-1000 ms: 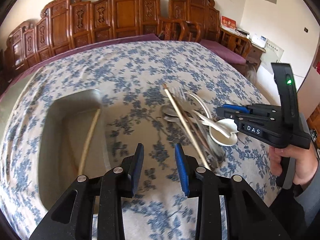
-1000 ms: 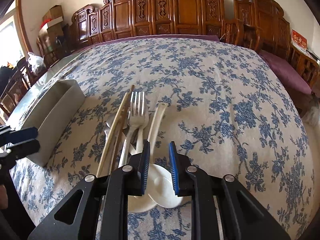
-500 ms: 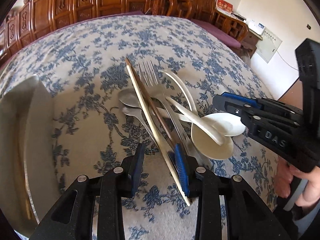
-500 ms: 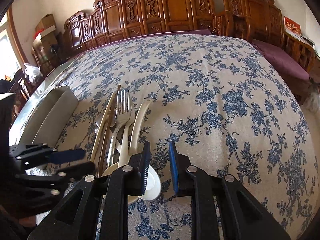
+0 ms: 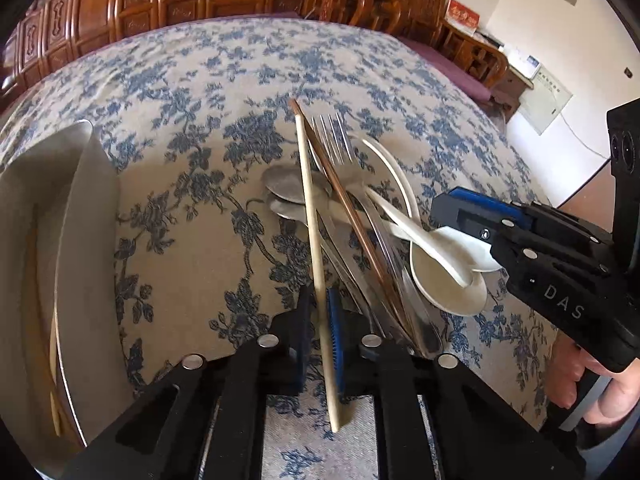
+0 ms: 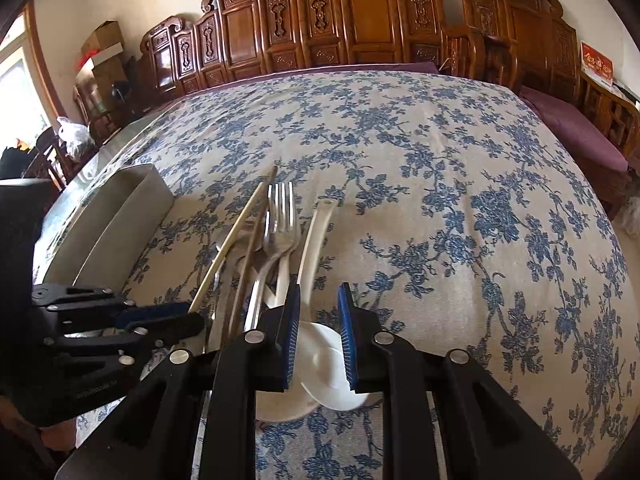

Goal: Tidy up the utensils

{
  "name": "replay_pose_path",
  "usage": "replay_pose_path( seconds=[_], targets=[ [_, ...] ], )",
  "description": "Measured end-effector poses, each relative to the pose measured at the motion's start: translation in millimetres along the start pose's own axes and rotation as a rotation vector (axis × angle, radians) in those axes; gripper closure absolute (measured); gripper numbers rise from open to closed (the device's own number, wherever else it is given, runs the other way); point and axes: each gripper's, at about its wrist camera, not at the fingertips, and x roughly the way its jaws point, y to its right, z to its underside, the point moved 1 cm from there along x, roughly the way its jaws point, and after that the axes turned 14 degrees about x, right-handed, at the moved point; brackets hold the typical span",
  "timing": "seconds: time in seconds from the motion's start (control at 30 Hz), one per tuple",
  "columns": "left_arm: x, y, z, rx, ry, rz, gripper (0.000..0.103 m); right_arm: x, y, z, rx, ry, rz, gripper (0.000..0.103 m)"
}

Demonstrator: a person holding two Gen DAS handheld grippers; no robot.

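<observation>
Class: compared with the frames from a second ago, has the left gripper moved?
Yes. The left gripper left the metal tray and moved right to the utensil pile, its jaws closing around the pale chopstick.

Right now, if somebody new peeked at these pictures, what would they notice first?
Probably the pile of utensils in the middle of the blue-flowered tablecloth: fork, metal spoons, white spoons, chopsticks. Next, the left gripper, jaws closing on a pale chopstick at the pile's near edge. A metal tray sits to the left.

Blue-floral tablecloth [image 6: 440, 200] over table — carved wooden chairs [image 6: 360, 20] behind, cardboard boxes [image 6: 100, 44] far left.
</observation>
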Motion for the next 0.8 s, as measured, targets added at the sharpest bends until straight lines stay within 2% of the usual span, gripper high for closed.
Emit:
replay_pose_path(
  seconds=[0.17, 0.4, 0.53, 0.8],
  targets=[
    [-10, -3, 2, 0.020, 0.013, -0.027, 0.099, 0, -10, -1, -0.007, 0.008, -0.026, 0.082],
    [-51, -10, 5, 0.081, 0.092, -0.091, 0.099, 2, -35, 1, -0.062, 0.007, -0.081, 0.082],
    [-64, -18, 5, 0.088, 0.128, -0.110, 0.099, 11, -46, 6, -0.088, -0.019, -0.076, 0.082],
    [-75, -24, 3, 0.088, 0.163, -0.097, 0.099, 26, -52, 11, -0.109, -0.042, -0.033, 0.086]
  ],
)
